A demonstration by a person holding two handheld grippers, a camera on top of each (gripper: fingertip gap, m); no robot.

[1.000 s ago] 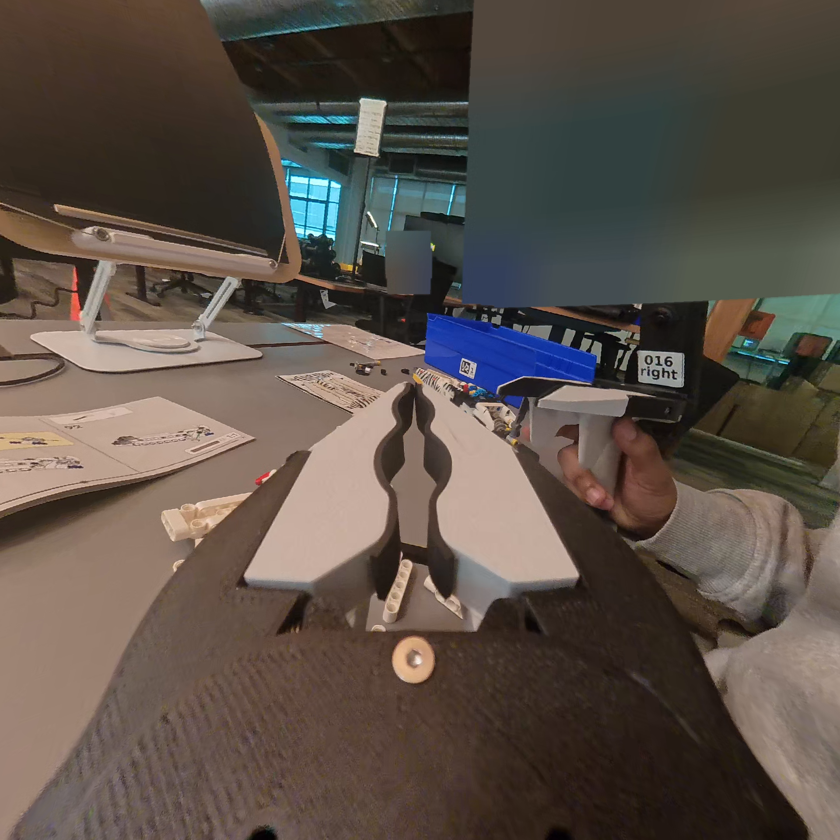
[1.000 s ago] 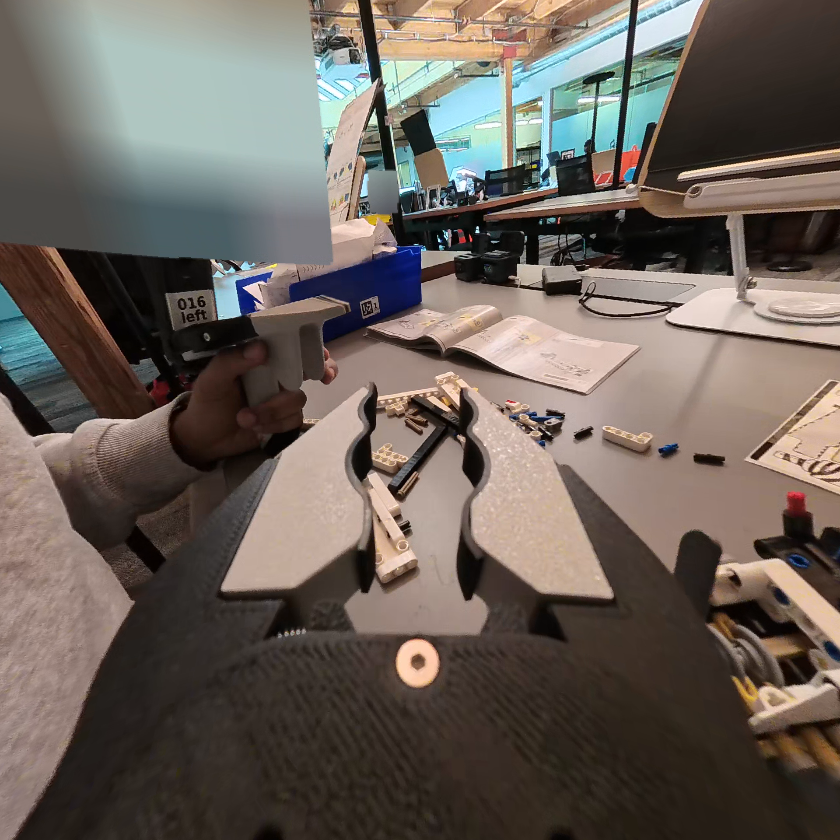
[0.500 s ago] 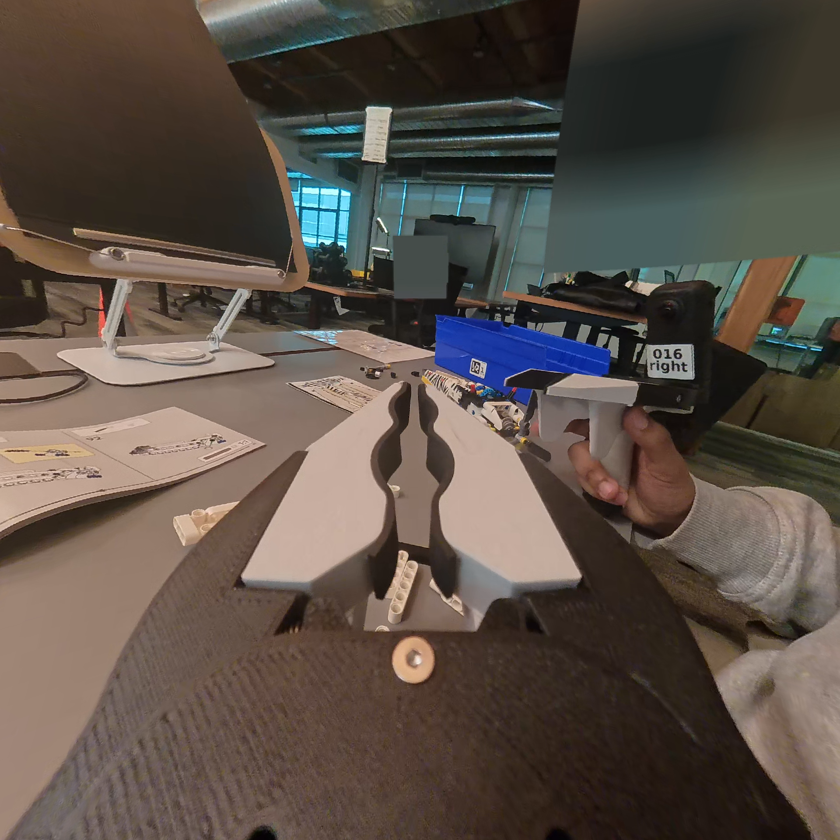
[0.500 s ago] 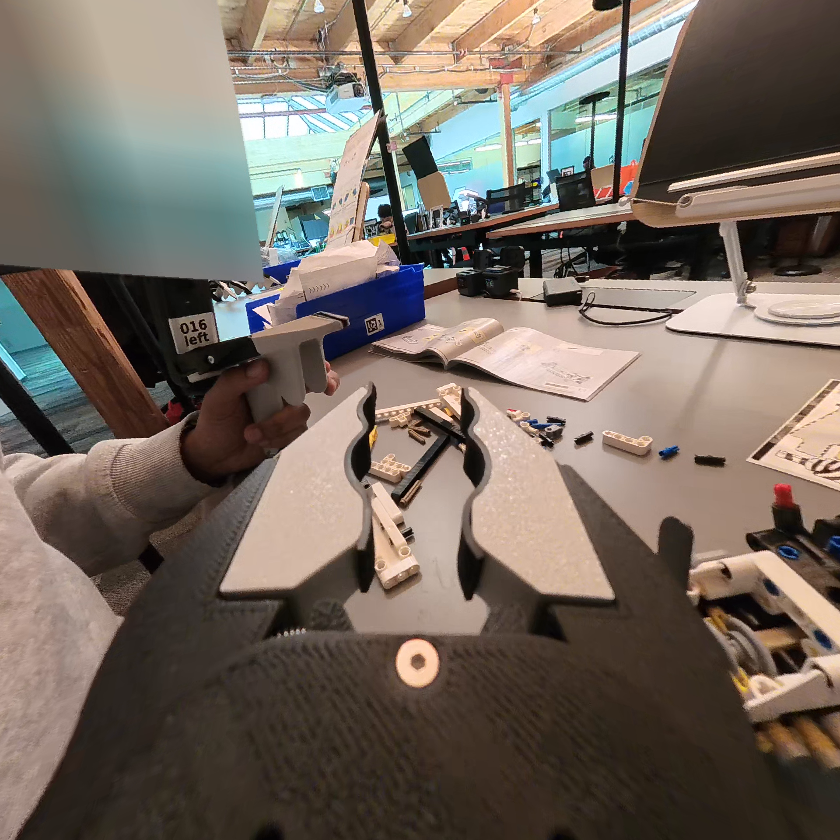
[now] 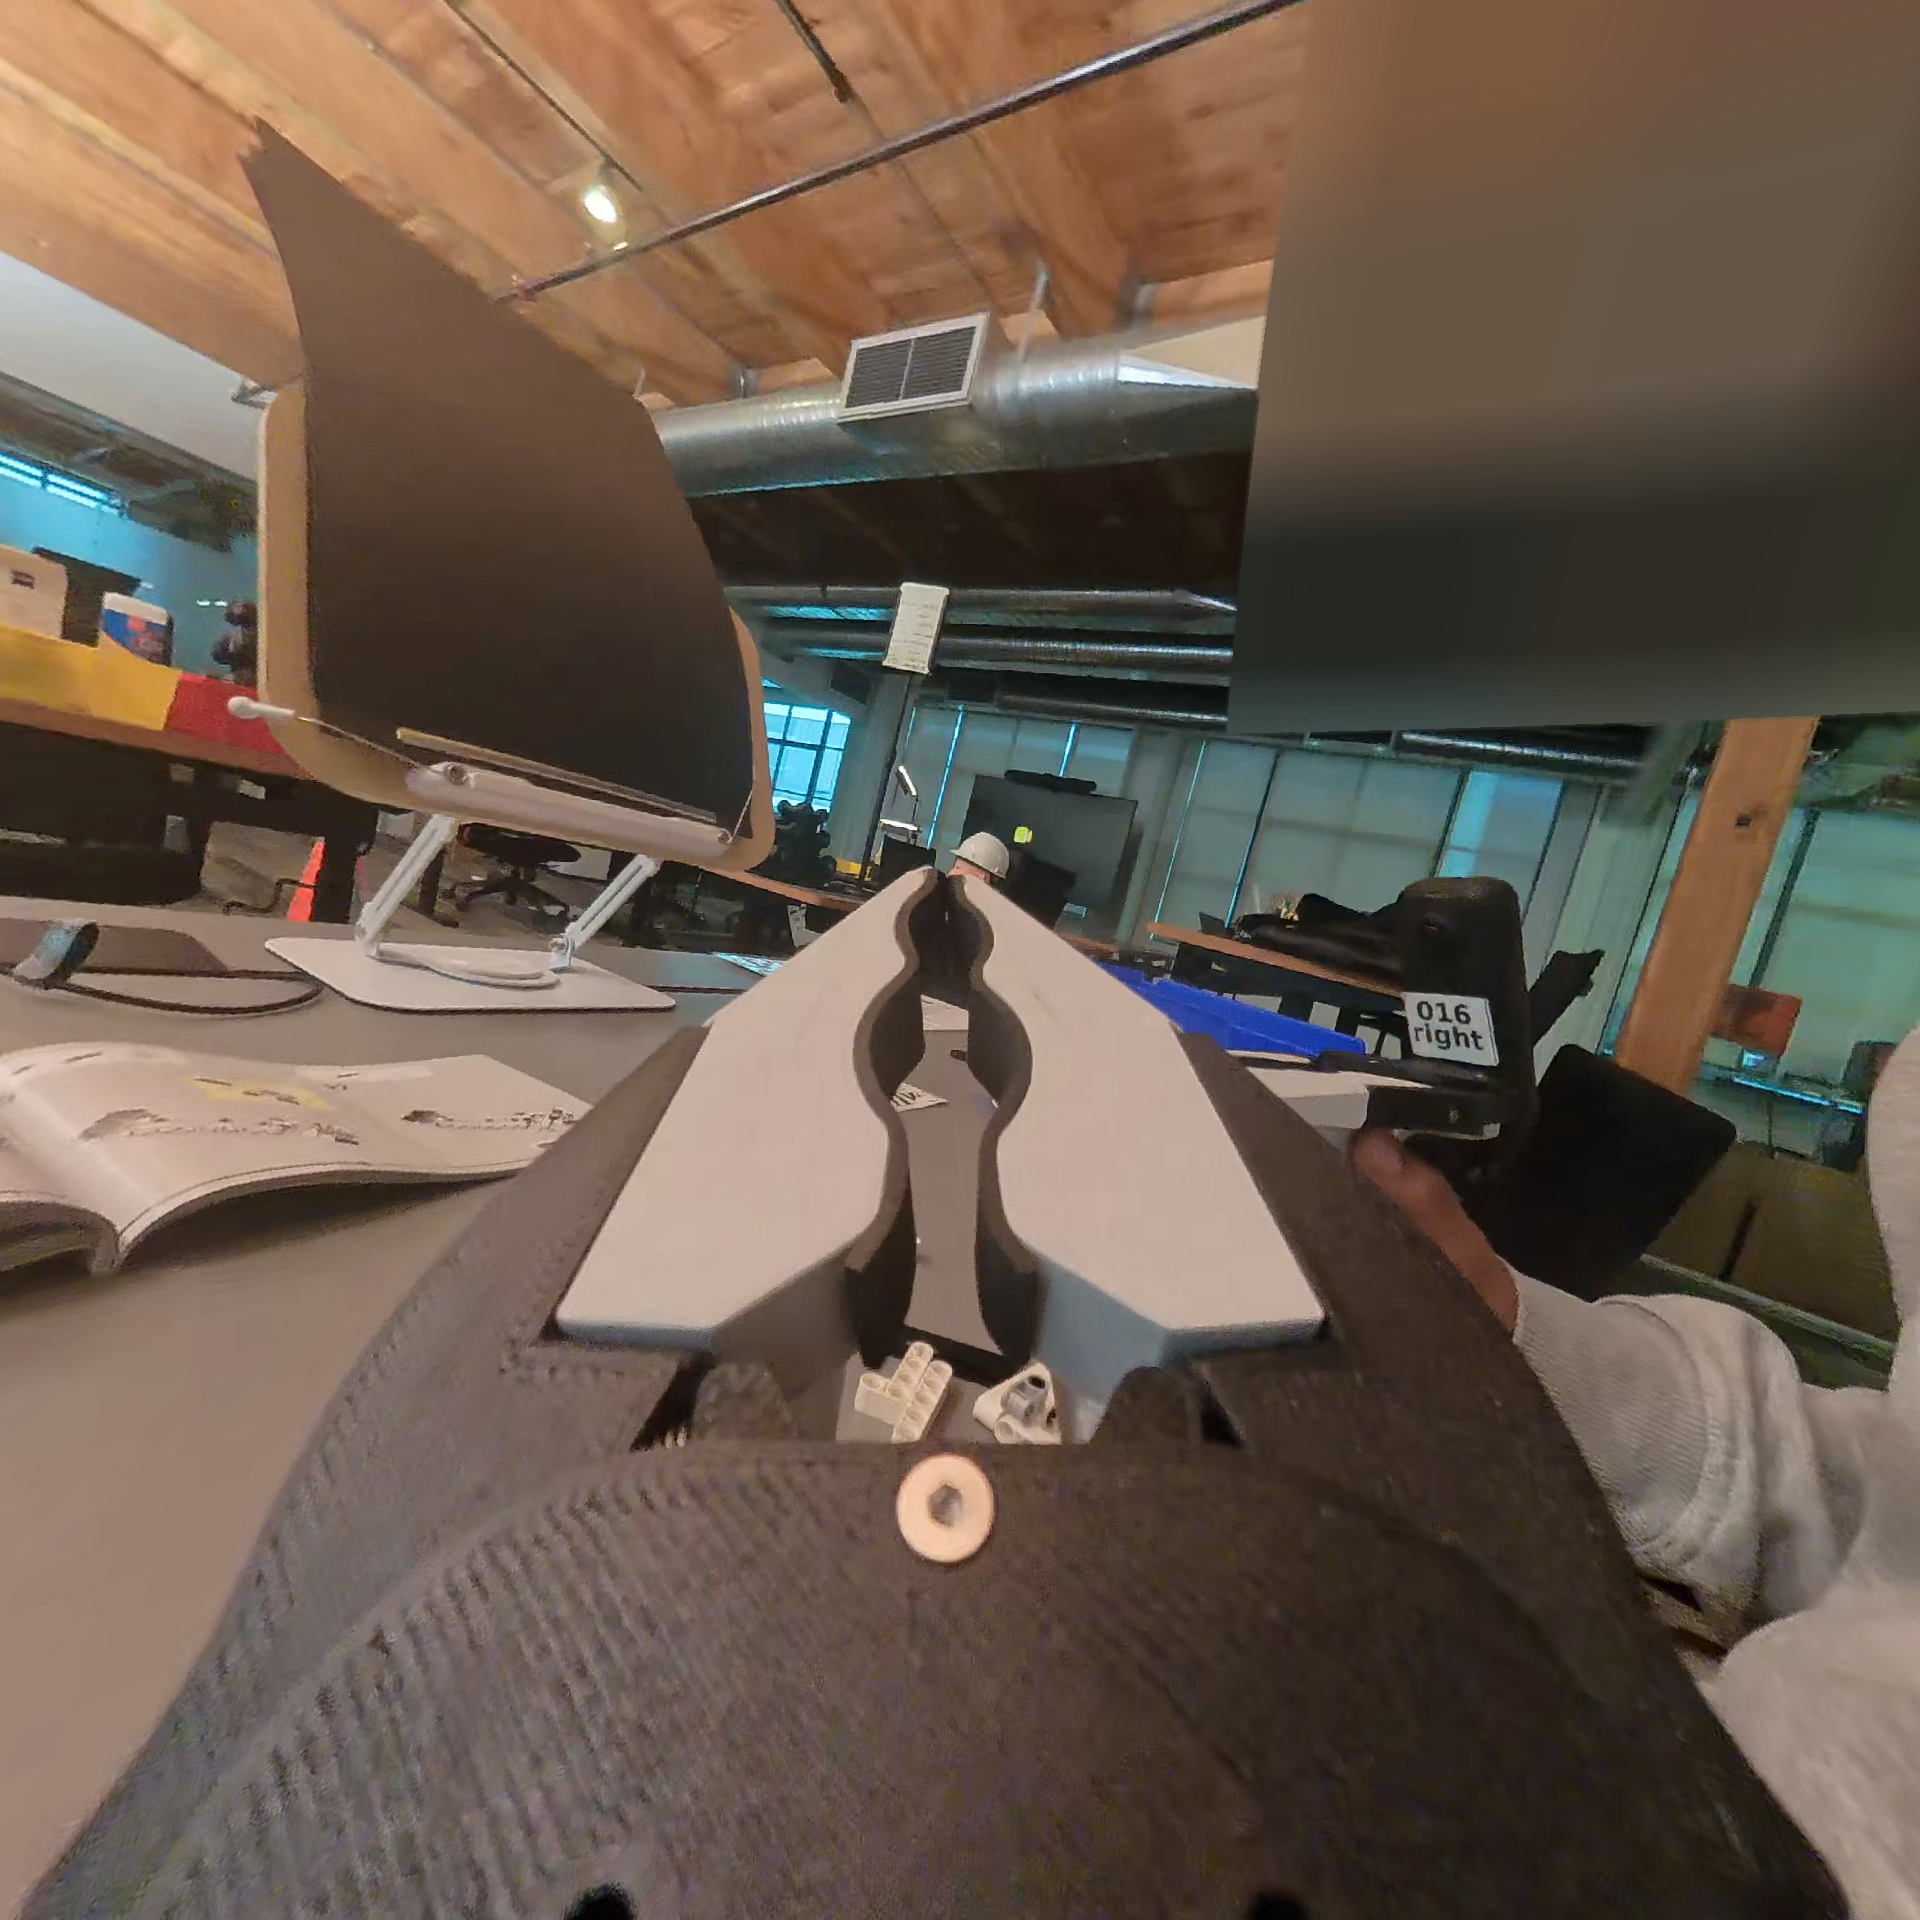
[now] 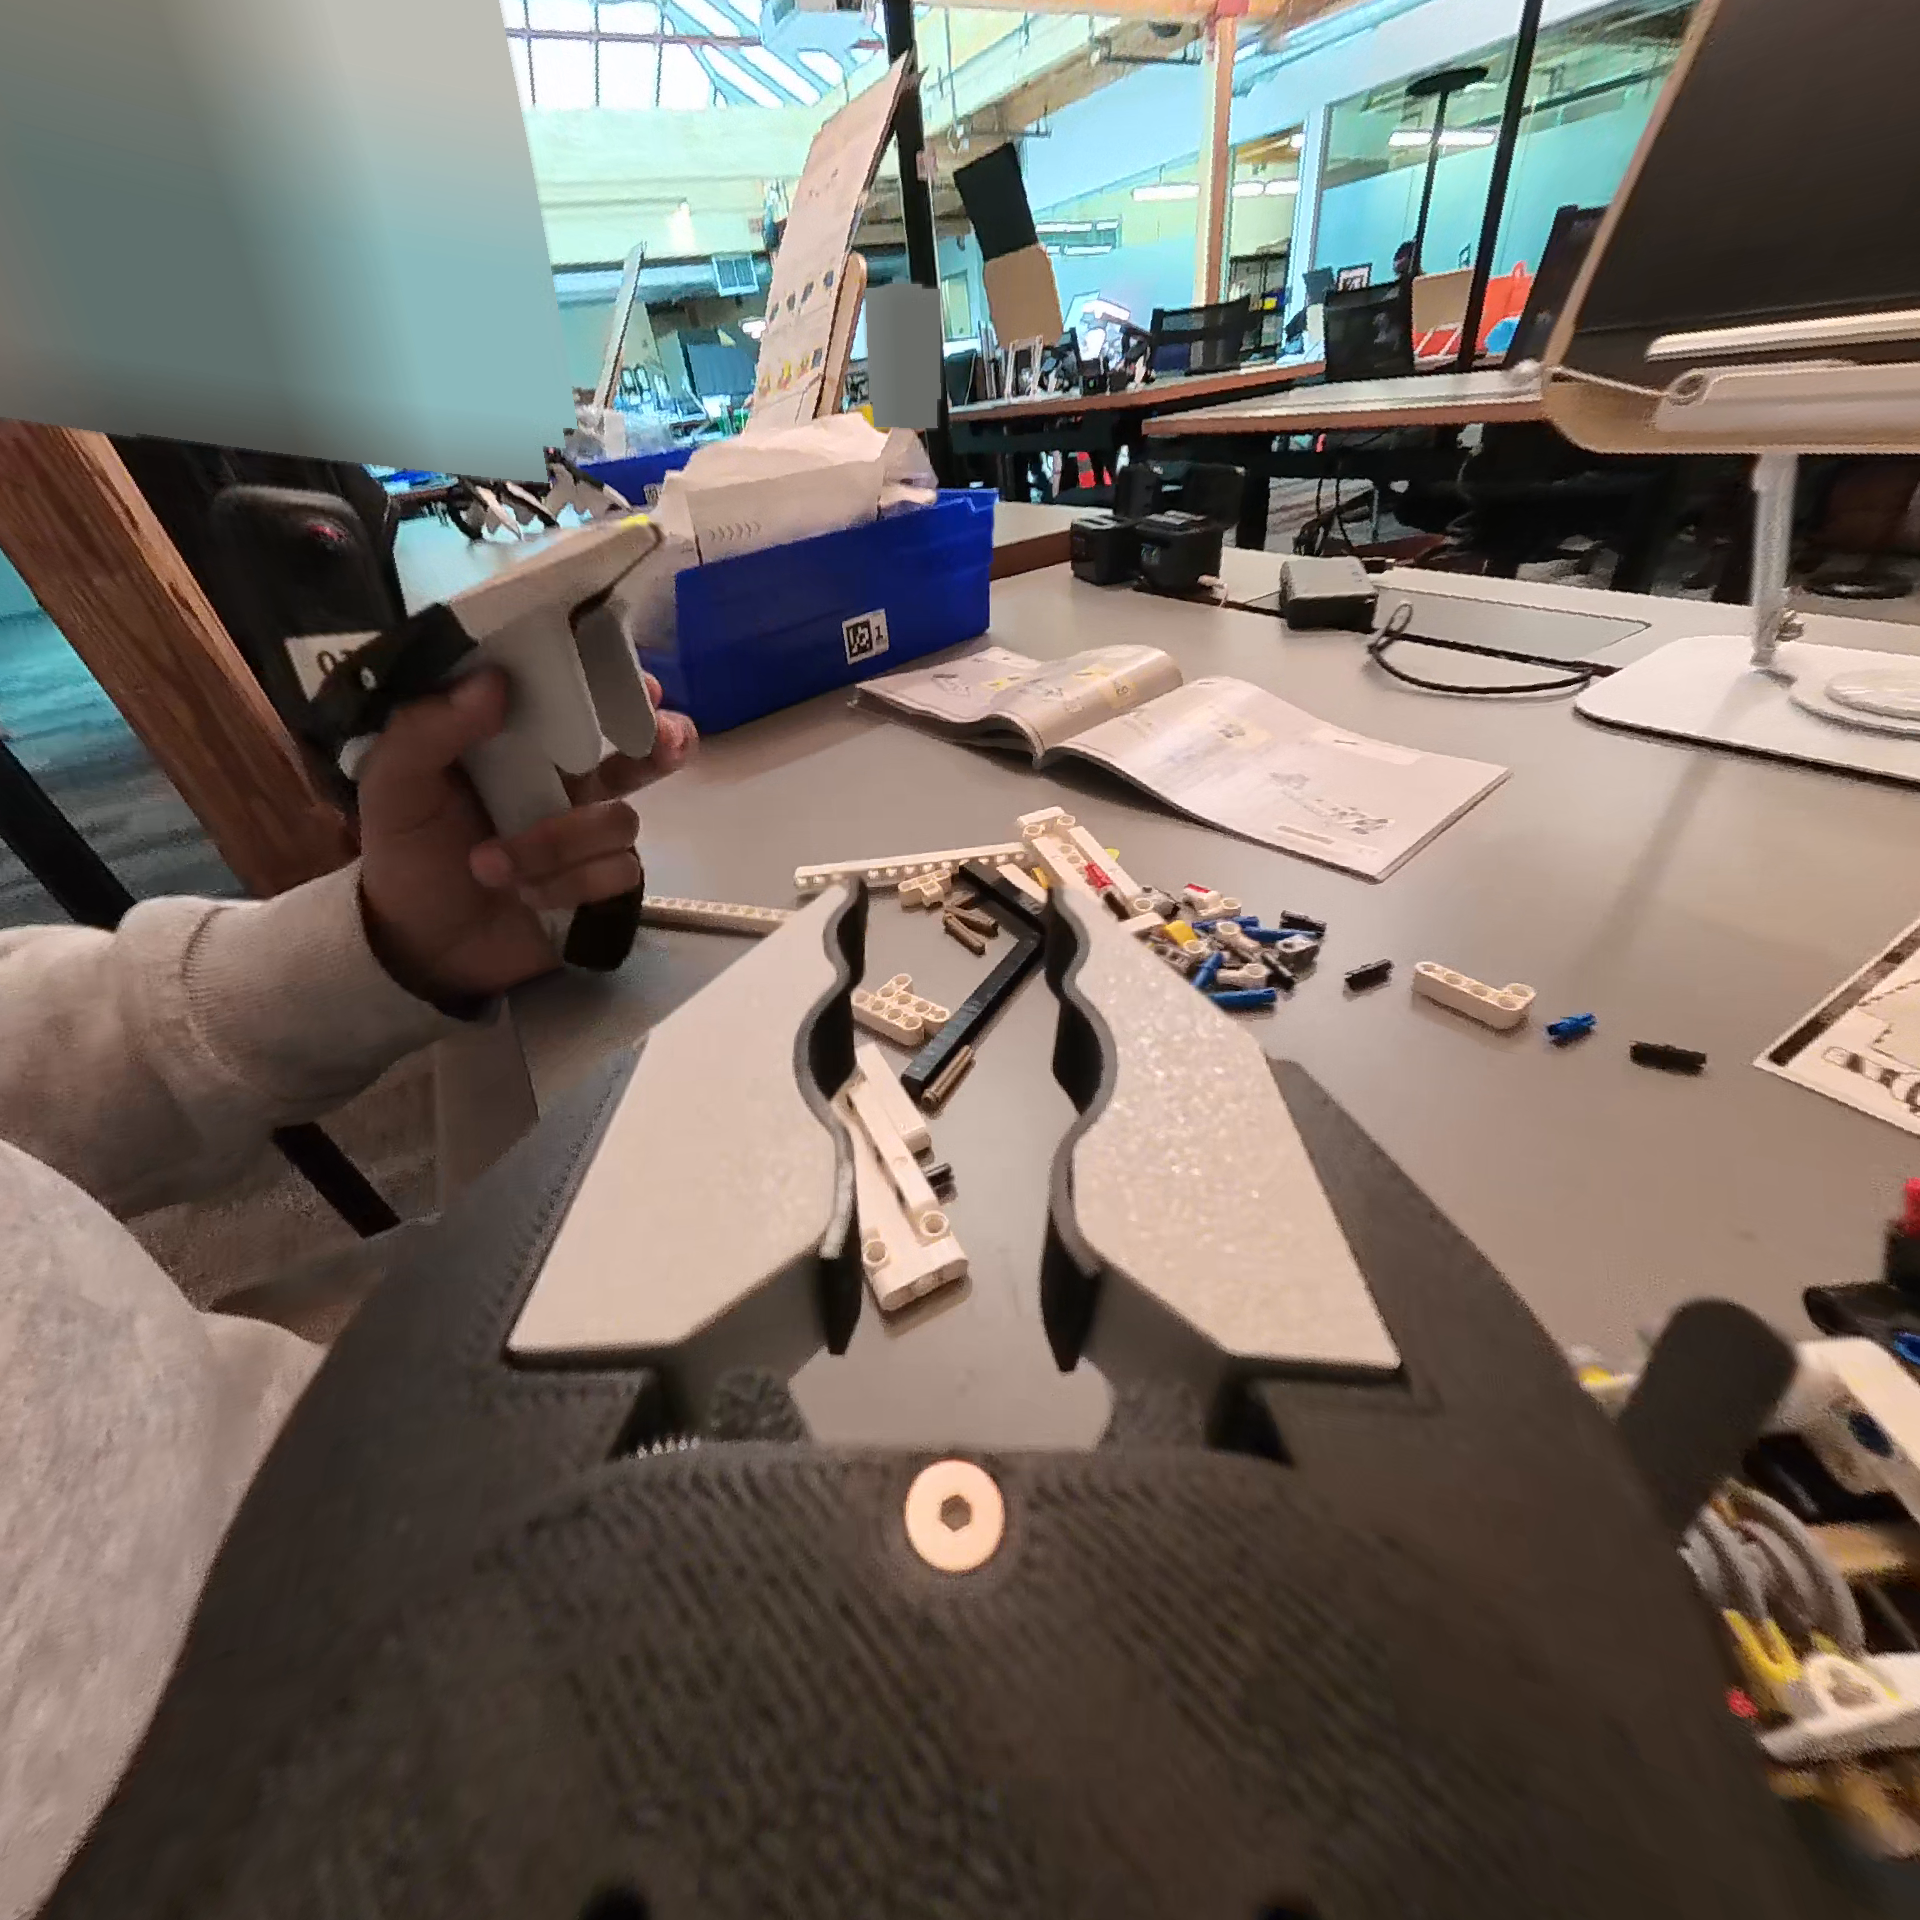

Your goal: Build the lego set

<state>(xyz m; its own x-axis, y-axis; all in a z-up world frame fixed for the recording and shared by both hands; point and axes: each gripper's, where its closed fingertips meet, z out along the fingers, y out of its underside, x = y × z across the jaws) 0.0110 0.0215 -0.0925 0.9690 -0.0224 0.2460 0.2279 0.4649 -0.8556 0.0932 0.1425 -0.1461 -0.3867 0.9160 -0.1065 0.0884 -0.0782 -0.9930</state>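
Note:
My left gripper is shut and empty, its tips touching, tilted up above the grey table. Two small white lego pieces lie below its base. It also shows in the right wrist view, held in a hand. My right gripper is open and empty, low over the table. White beams lie between its fingers. A black angled beam and a pile of small pieces lie ahead. A partly built model sits at the right edge.
An open instruction booklet and a blue bin lie farther back. A white L-shaped beam, a blue pin and a black pin lie to the right. A laptop on a stand is beyond the booklet. Across from one pair of fingers to the other is roughly 15 cm. The blue pin is closer to my right gripper, around 20 cm from its tips; the left tips are 30 cm off.
My left gripper has risen and tilted upward, so its view now takes in the ceiling. My right gripper has tipped down a little toward the loose pieces and stays open.

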